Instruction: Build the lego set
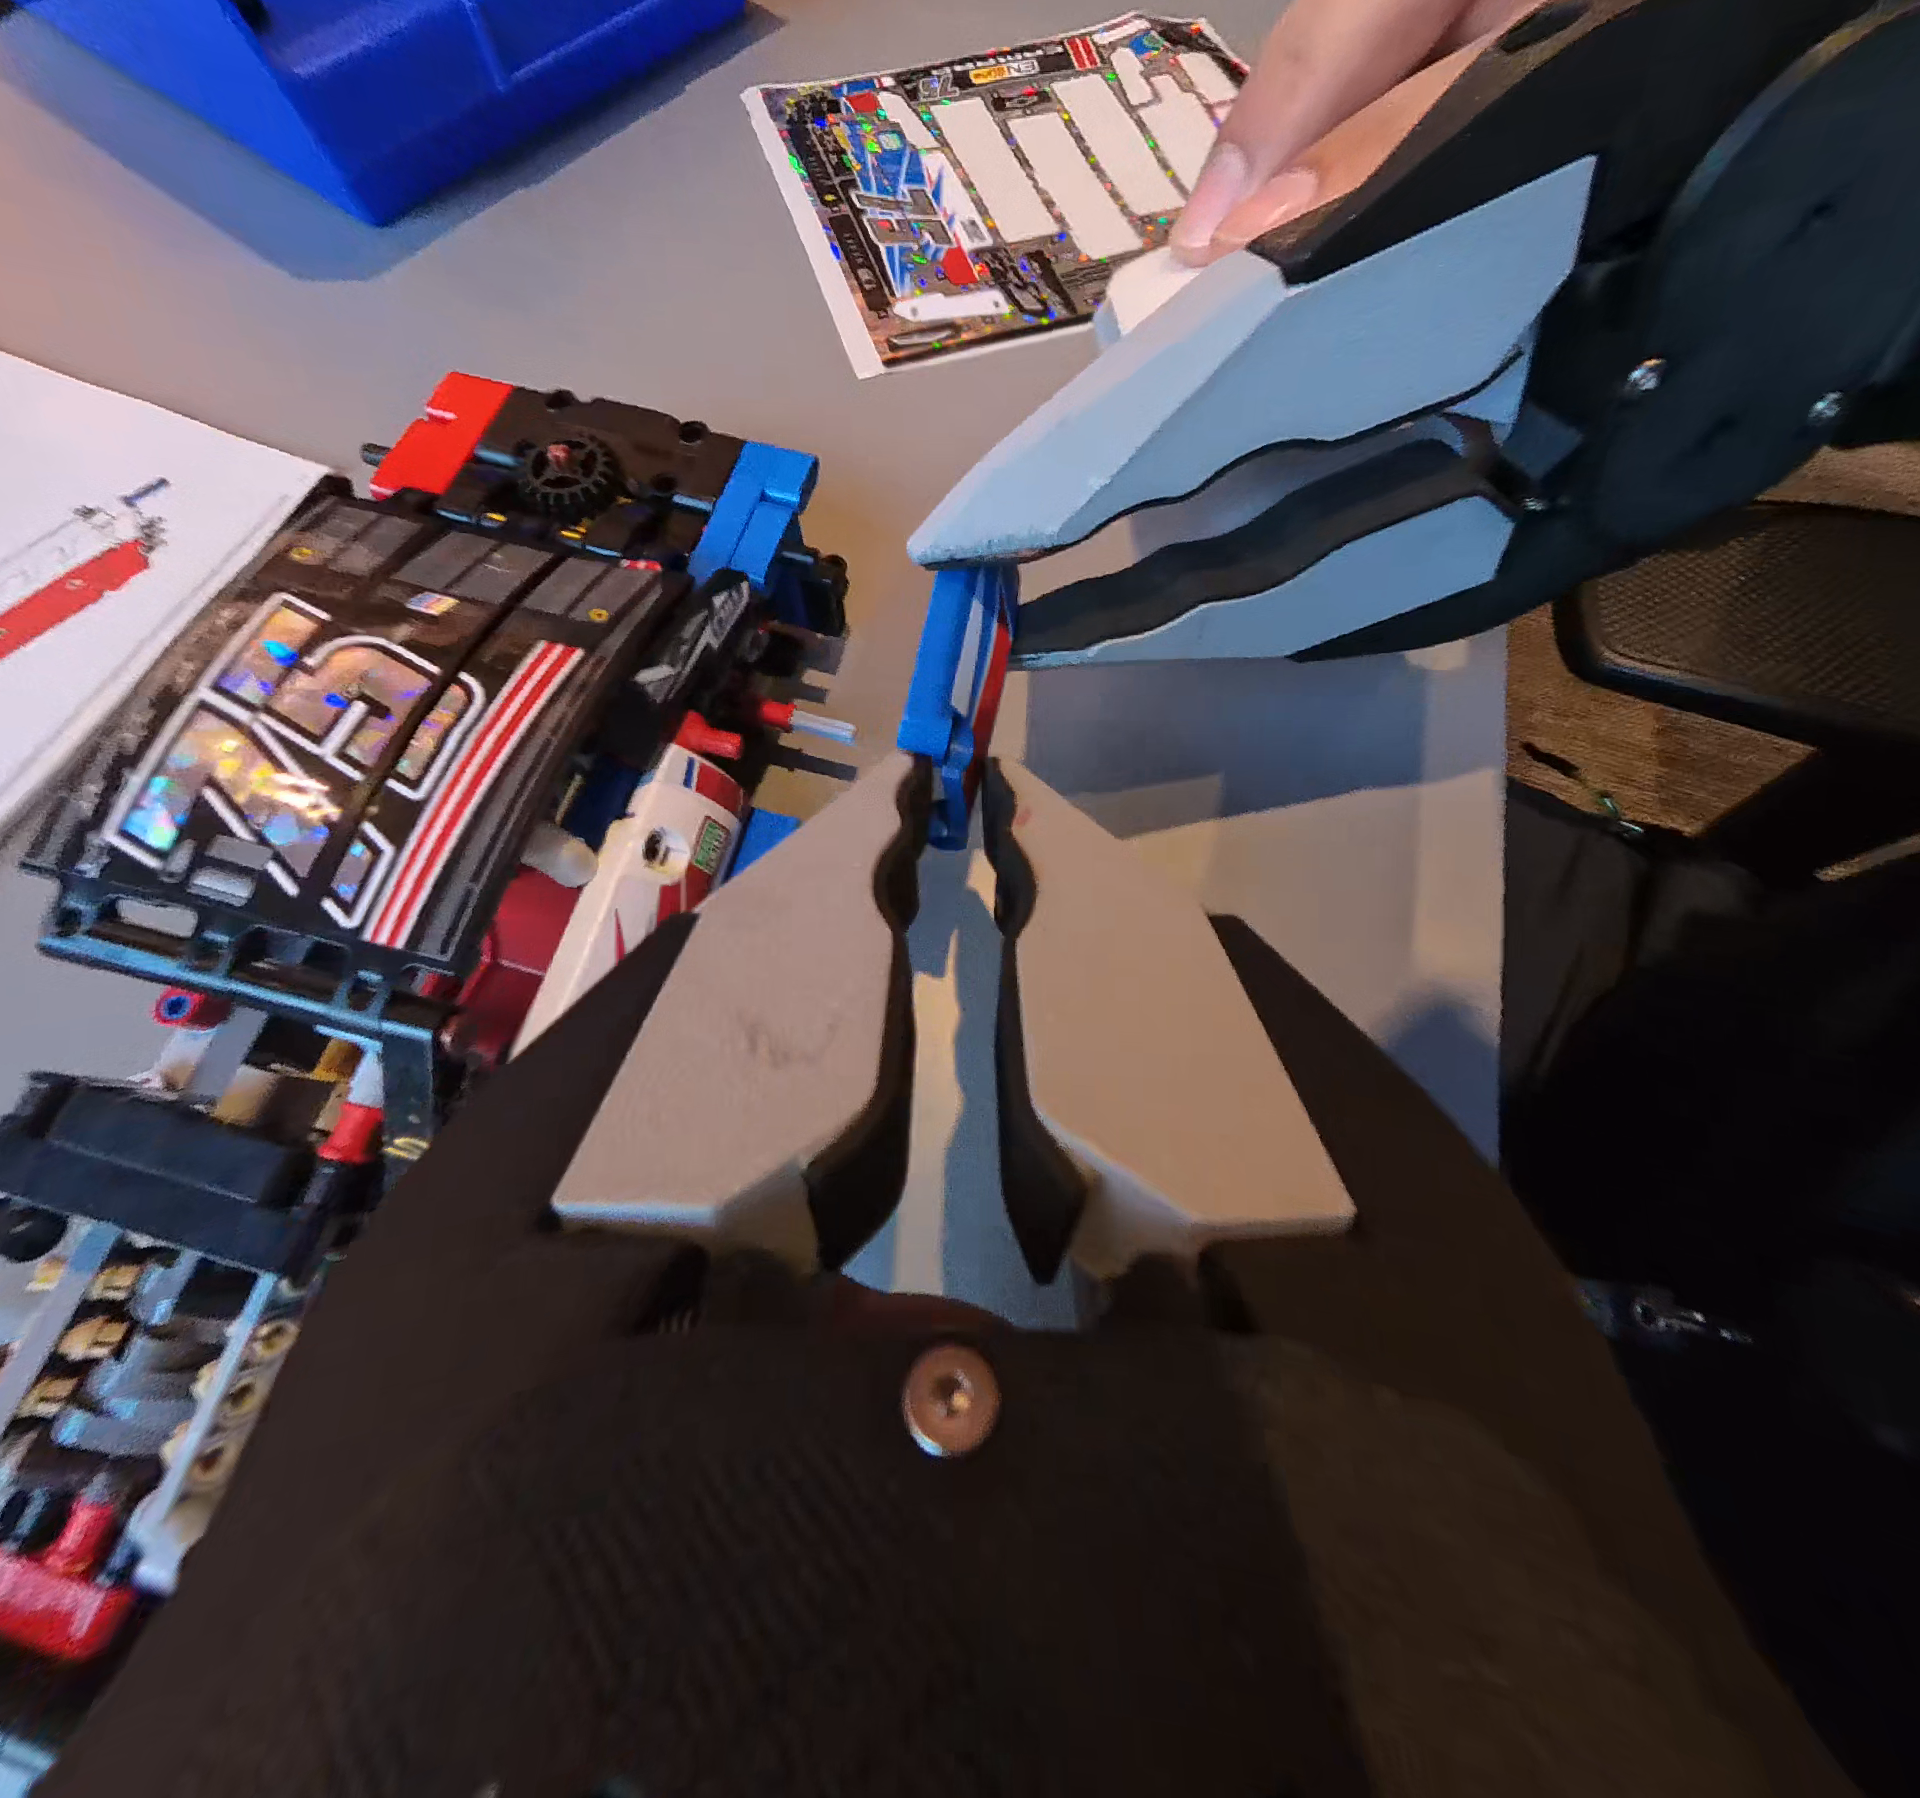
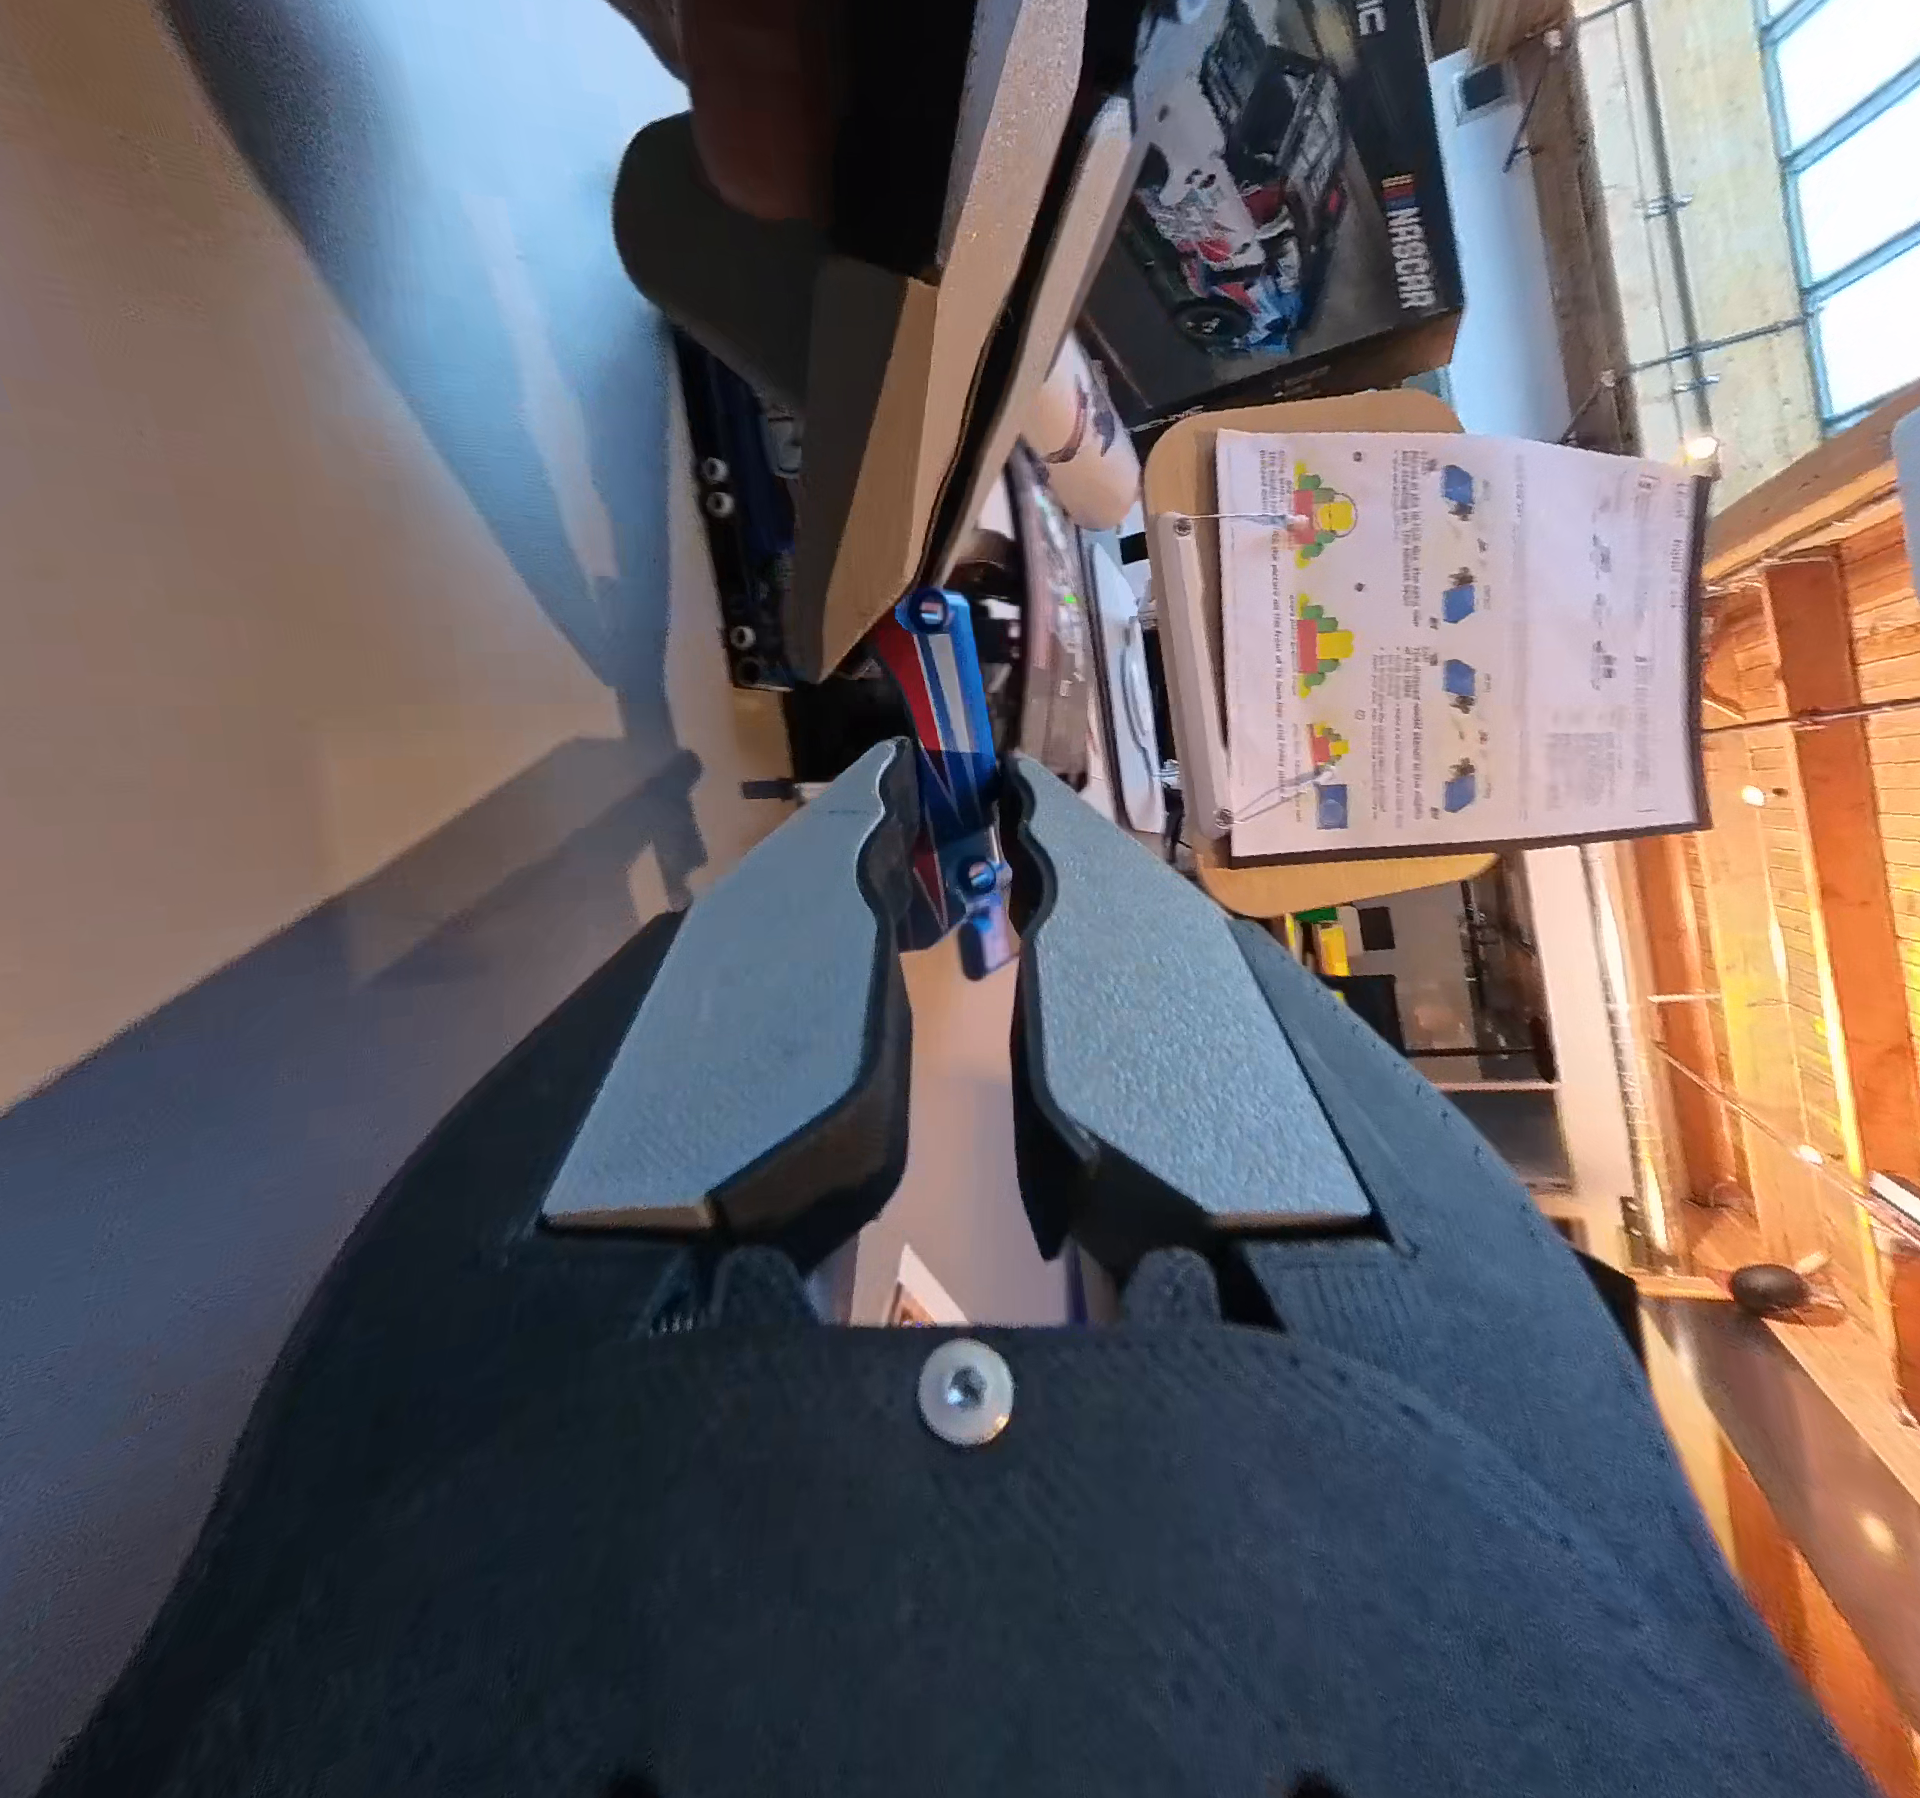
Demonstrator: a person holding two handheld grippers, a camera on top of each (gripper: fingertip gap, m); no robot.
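A slim blue Lego panel (image 1: 954,699) with red and white stripes is pinched at both ends: the left gripper (image 1: 948,792) clamps its near end, the right gripper (image 1: 961,595) its far end. Left of the fingers sits the half-built race car (image 1: 416,688), cut off below. Beyond them lies a sticker sheet (image 1: 997,179), partly hidden by a hand (image 1: 1382,55).

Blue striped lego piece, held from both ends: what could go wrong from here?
1. Both the left gripper and the right gripper clamp the blue striped piece only at its ends; opposing pulls could twist it loose.
2. It hangs close beside the car model, whose protruding pins may snag it.
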